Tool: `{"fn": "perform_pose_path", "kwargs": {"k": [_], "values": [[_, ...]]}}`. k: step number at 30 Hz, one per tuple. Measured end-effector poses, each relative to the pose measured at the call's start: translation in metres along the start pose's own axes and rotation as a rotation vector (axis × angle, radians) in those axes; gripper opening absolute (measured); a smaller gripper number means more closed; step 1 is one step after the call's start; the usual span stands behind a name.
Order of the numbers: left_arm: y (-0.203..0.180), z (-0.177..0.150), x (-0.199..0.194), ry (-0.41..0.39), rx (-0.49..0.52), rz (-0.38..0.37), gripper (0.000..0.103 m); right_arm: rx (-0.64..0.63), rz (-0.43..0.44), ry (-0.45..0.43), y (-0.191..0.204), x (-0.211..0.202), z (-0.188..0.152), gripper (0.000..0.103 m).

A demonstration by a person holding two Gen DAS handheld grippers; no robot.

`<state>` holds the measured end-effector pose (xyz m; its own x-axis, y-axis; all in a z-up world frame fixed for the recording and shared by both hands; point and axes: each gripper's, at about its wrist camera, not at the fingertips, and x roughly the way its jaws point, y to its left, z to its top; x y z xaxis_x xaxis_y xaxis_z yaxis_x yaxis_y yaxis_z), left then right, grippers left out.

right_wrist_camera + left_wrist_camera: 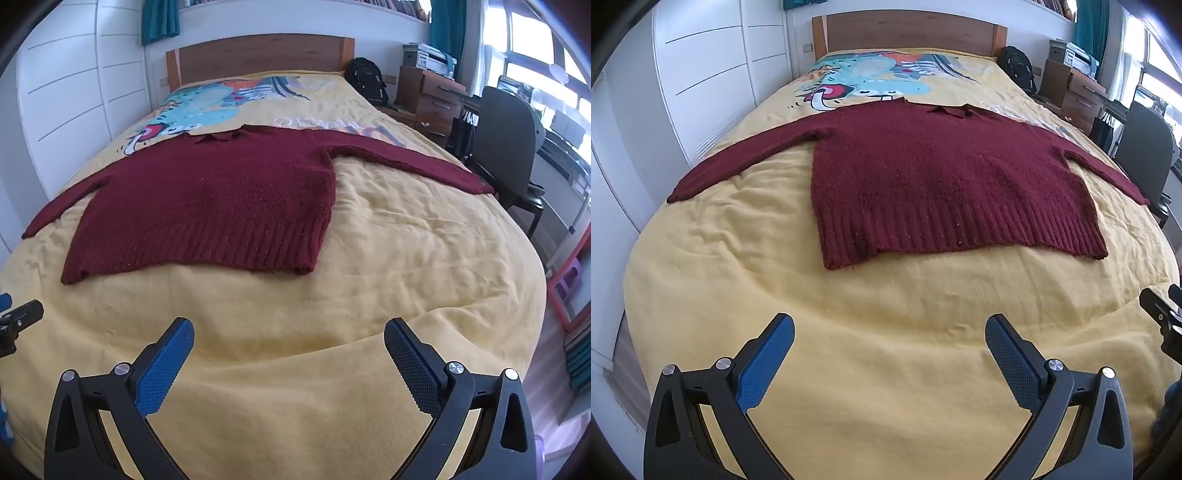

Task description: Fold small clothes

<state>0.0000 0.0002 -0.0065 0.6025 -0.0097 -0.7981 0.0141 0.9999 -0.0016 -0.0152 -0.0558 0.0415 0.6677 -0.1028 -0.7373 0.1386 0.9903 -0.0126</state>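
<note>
1. The left gripper (890, 332) and right gripper (289, 336) both hover with fingers spread wide, holding nothing, above bare yellow duvet (886, 314).
2. Beyond that strip the sweater (945, 184) lies flat mid-bed, hem nearest, sleeves reaching toward both bed edges.
3. The wardrobe (709, 74) stands close along the left edge.
4. Only the right view shows floor beside the bed and all of the chair (506, 140).
5. The headboard (258, 55) is farthest.
</note>
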Motion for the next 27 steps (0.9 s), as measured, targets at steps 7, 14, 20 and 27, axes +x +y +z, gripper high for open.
{"fn": "perform_pose_path", "kwargs": {"k": [7, 14, 20, 27], "values": [[-0.0036, -0.0021, 0.0001, 0.001, 0.002, -0.002, 0.102, 0.001, 0.0, 0.002, 0.0013, 0.0014, 0.0003, 0.103], [-0.0043, -0.0014, 0.0023, 0.01, 0.0, -0.008, 0.102, -0.001, -0.001, 0.005, 0.0016, 0.0016, -0.0004, 0.103], [-0.0031, -0.0007, 0.0028, 0.015, -0.003, -0.018, 0.102, -0.002, -0.002, 0.008, 0.0019, 0.0027, -0.0018, 0.103], [-0.0019, -0.0006, 0.0028, 0.022, -0.008, -0.021, 0.102, -0.005, -0.001, 0.011, 0.0013, 0.0044, -0.0022, 0.103]]}}
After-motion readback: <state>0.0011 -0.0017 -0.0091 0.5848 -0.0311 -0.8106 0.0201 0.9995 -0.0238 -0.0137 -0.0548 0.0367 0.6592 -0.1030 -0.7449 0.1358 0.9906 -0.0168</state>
